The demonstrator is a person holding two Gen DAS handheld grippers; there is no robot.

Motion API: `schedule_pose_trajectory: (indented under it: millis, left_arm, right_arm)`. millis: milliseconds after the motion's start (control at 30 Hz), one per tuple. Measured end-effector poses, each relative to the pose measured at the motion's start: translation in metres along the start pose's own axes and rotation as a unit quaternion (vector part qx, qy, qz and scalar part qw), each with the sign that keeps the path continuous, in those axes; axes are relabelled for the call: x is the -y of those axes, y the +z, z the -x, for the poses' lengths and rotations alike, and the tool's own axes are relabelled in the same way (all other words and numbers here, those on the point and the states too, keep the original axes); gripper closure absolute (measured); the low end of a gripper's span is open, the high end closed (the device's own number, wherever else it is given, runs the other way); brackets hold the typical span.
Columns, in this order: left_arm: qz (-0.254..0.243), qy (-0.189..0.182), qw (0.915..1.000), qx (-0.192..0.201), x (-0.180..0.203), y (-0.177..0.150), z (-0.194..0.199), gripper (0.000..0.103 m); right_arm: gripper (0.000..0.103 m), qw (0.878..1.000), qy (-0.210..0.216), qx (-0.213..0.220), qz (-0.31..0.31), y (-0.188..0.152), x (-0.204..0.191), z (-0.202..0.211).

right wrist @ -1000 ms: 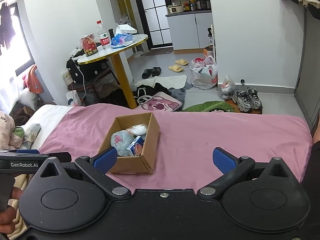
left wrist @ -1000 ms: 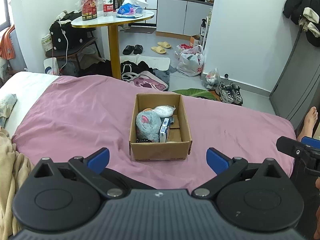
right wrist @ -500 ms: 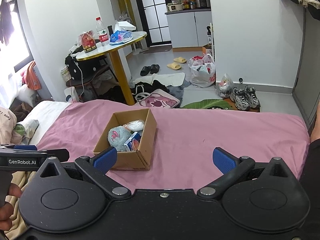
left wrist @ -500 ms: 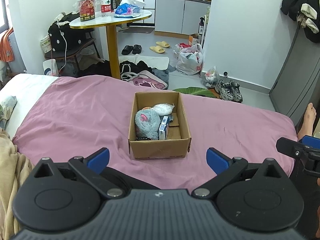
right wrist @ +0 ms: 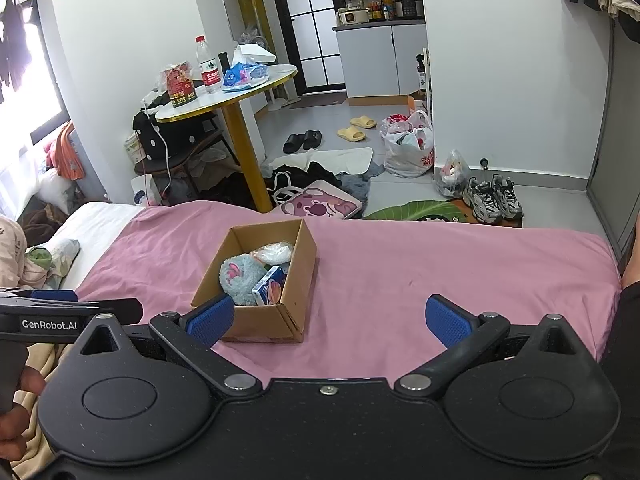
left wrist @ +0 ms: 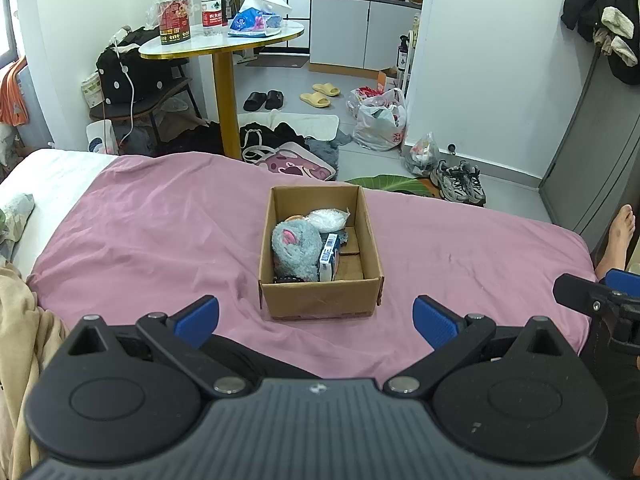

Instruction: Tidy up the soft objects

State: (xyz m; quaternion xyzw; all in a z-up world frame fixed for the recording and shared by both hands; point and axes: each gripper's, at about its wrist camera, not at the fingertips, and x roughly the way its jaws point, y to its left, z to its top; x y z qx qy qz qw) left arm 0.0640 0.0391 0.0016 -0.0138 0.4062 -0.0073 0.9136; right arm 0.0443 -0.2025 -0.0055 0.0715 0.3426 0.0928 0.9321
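Both sets of fingers spread wide and holding nothing, just hovering over the near edge of the bed (left wrist: 140,232). Left gripper (left wrist: 316,318) lined up straight at the cardboard box (left wrist: 320,298), right gripper (right wrist: 326,320) with the box off to the left, its left fingertip (right wrist: 210,318) overlapping the box's near corner in view, contact unclear. Inside the box: grey plush toy (left wrist: 294,248) on the left, small blue carton (left wrist: 329,258) beside it, white bag (left wrist: 328,220) at the far end.

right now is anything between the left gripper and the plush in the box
Only the box's own near wall. The left gripper is open and low in front of it, with bare pink sheet between. The plush sits behind that wall, so reach from above.
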Motion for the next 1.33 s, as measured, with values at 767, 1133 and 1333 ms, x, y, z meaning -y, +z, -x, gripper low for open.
schedule_pose_trajectory:
  millis: [767,1133,1333]
  left_arm:
    - [0.002,0.0,1.0,-0.001,-0.0015,0.0022,0.0025,0.001]
    - [-0.003,0.001,1.0,0.006,-0.0004,0.0027,0.0091,0.001]
    - [0.001,0.003,0.9999,0.011,-0.001,0.0026,0.007,0.001]
  right_arm:
    - [0.0,1.0,0.002,0.002,0.002,0.0031,-0.0024,0.0027]
    - [0.0,1.0,0.001,0.002,0.002,0.0043,-0.0021,0.0027]
    - [0.0,1.0,0.002,0.001,0.007,0.0046,-0.001,0.0041]
